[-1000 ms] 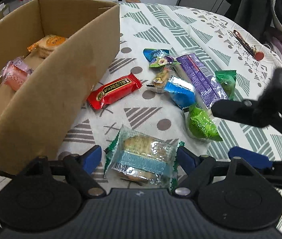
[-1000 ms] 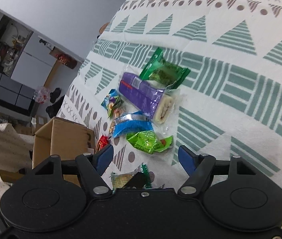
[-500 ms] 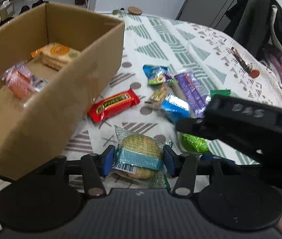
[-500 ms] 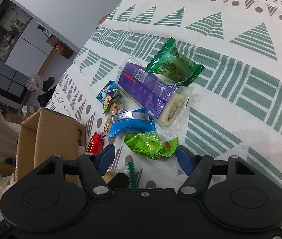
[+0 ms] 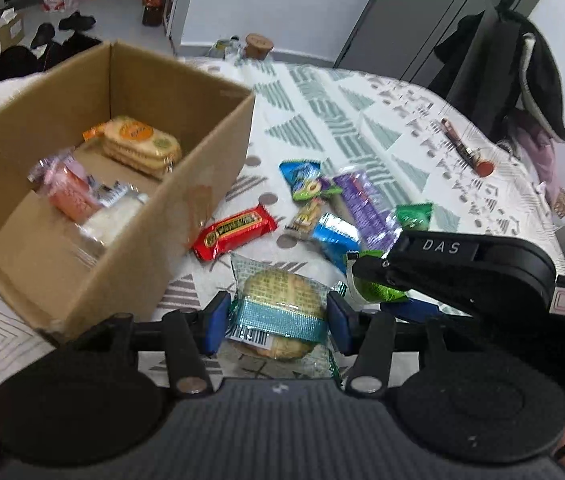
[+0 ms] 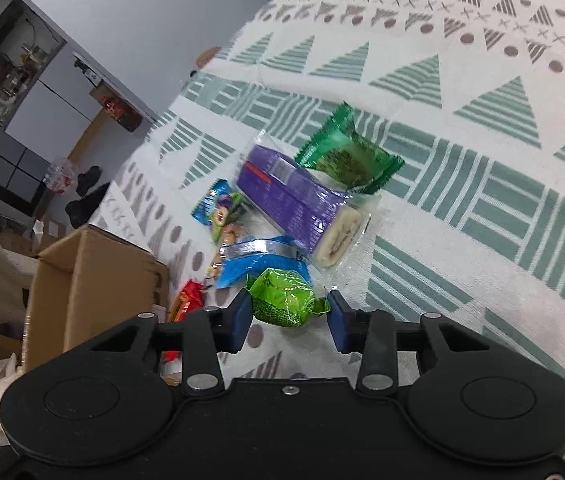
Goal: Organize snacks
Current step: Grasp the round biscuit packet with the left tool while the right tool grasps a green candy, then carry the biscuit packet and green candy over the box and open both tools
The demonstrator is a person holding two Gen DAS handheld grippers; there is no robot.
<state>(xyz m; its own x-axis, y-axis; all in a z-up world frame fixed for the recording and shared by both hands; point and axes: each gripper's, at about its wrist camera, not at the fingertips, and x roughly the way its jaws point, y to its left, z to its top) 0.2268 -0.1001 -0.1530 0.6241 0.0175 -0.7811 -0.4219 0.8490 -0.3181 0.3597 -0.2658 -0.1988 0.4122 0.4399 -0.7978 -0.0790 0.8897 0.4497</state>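
Note:
My left gripper (image 5: pixel 277 326) is shut on a round cracker in a clear wrapper with a teal band (image 5: pixel 278 300), held just above the patterned tablecloth (image 5: pixel 322 120). To its left stands the open cardboard box (image 5: pixel 186 216). It holds an orange cracker pack (image 5: pixel 142 144), a pink packet (image 5: pixel 68 192) and a white packet (image 5: pixel 110 220). My right gripper (image 6: pixel 288 322) has both pads against a bright green packet (image 6: pixel 282 300) lying on the cloth. In the left wrist view the right gripper's black body covers most of that packet (image 5: pixel 374 290).
Loose snacks lie right of the box: a red bar (image 5: pixel 234 232), a blue packet (image 6: pixel 258 264), a purple roll cake (image 6: pixel 294 196), a dark green packet (image 6: pixel 346 156) and a small blue-green packet (image 6: pixel 218 208). A pen-like object (image 5: pixel 466 150) lies far right. A chair with a jacket (image 5: pixel 522 60) stands beyond.
My left gripper shut on the cracker packet and lifted it off the cloth. My right gripper moved in over the bright green packet and its fingers narrowed onto it.

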